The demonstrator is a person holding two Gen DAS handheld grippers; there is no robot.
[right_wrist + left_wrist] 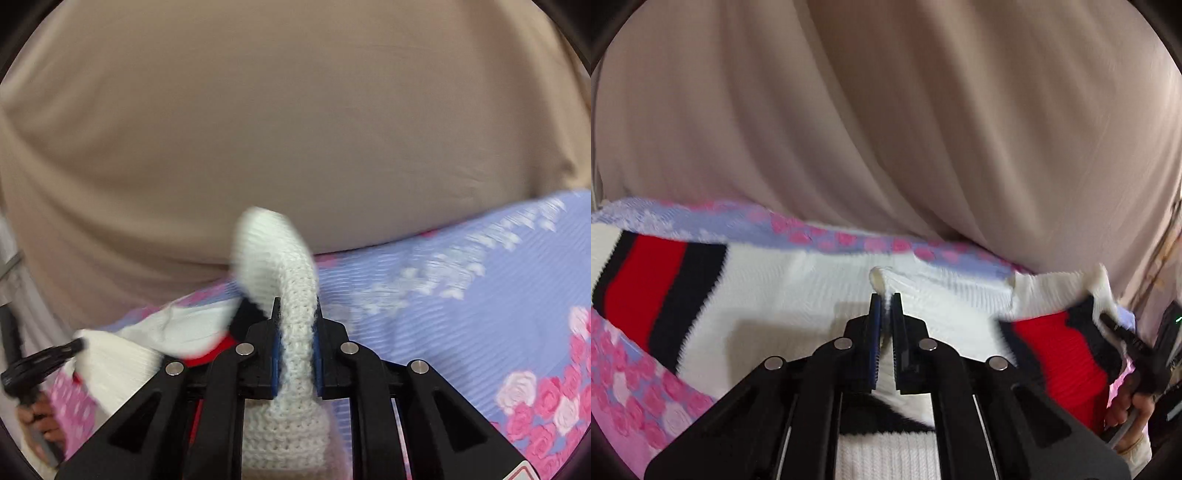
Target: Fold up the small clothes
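Note:
A small white knit sweater (798, 291) with red and black stripes lies on a lilac sheet with pink roses (635, 387). My left gripper (885, 301) is shut on a white fold of the sweater's edge. My right gripper (297, 314) is shut on another white knit part of the sweater (295, 295), which sticks up between the fingers. The right gripper also shows at the right edge of the left wrist view (1108, 317), holding the sweater's striped end. The left gripper shows at the left edge of the right wrist view (79, 345).
A beige draped cloth (886, 129) fills the background behind the bed in both views (295, 129). The rose-patterned sheet (461, 314) spreads to the right of the right gripper. The person's hand (1134, 406) holds the right gripper's handle.

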